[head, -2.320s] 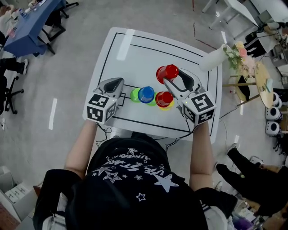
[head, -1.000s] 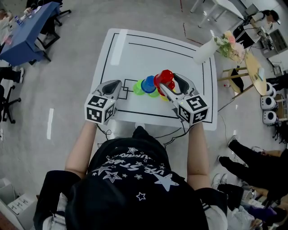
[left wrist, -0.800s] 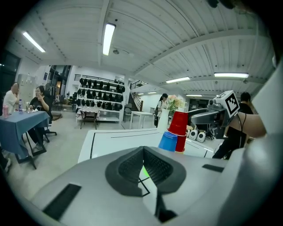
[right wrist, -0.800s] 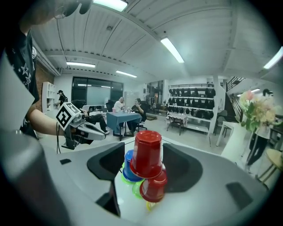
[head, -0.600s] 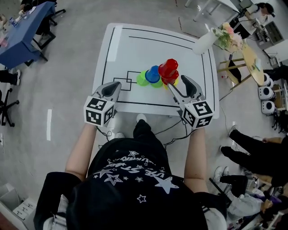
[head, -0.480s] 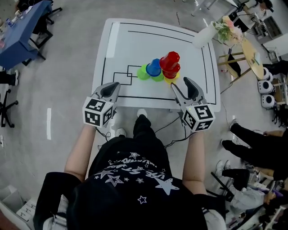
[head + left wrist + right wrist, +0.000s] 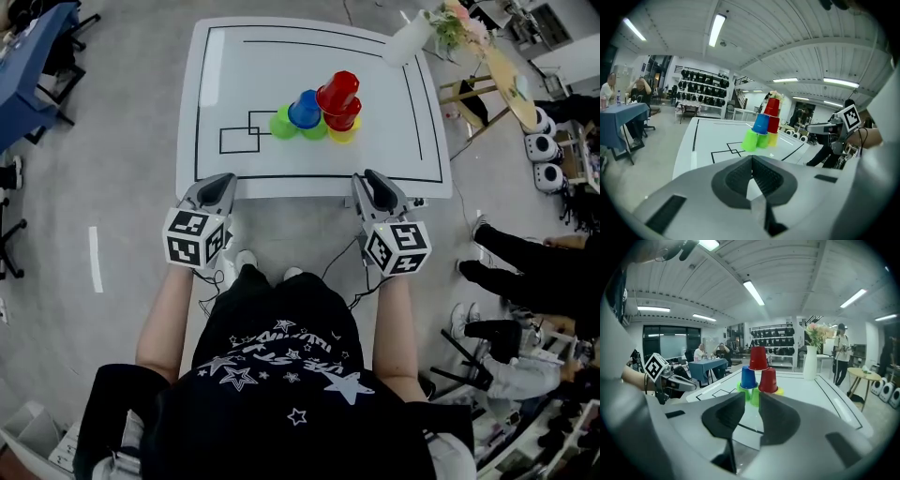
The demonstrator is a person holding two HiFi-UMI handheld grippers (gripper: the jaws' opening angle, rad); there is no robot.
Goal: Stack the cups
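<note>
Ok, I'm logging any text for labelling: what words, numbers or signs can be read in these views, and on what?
Shirt: white lettering among stars, upside down and too blurred to read.
Left marker cube, right marker cube: black-and-white square codes, no letters.
Cups, table: no print; the table carries only black lines.
Nothing else is legible.

In the head view the yellow cup (image 7: 343, 136) shows only as a rim under the lower red cup (image 7: 341, 116) (its body is covered), and the blue cup (image 7: 304, 109) hides part of both green cups (image 7: 282, 123). The blue table (image 7: 42, 42) runs off the left edge. In the left gripper view the seated people (image 7: 609, 89) at it are too small to make out.
</note>
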